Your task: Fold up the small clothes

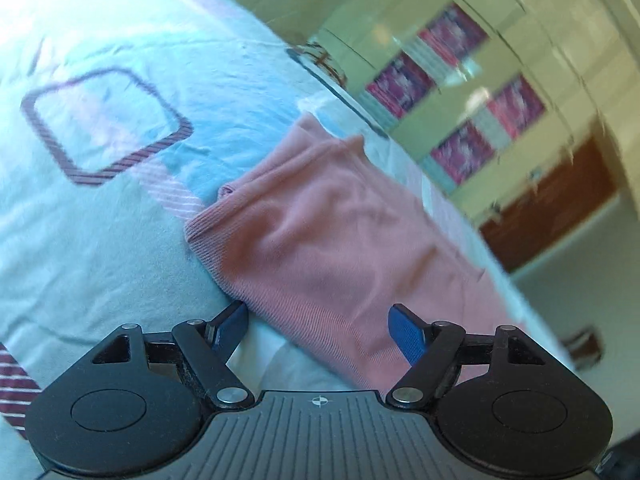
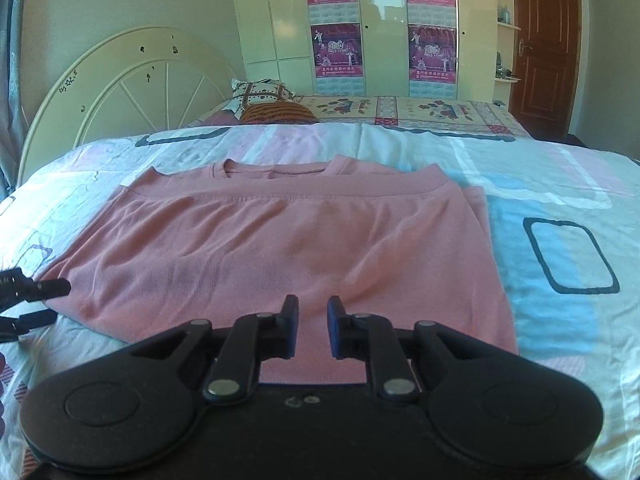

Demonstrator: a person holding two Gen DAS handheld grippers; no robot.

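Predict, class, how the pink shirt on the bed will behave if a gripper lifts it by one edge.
The pink shirt is probably floppy: its thin knit already ripples and lies folded over itself. It would likely drape and unfold. It looks light, and the soft bedspread beneath may bunch if it is pushed.

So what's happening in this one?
A person with a gripper in each hand is folding a pink top on a bed. It lies flat, its bottom part already folded up toward the neckline. The left gripper stands open at the top's edge; the right gripper, nearly closed, holds nothing above the near fold.
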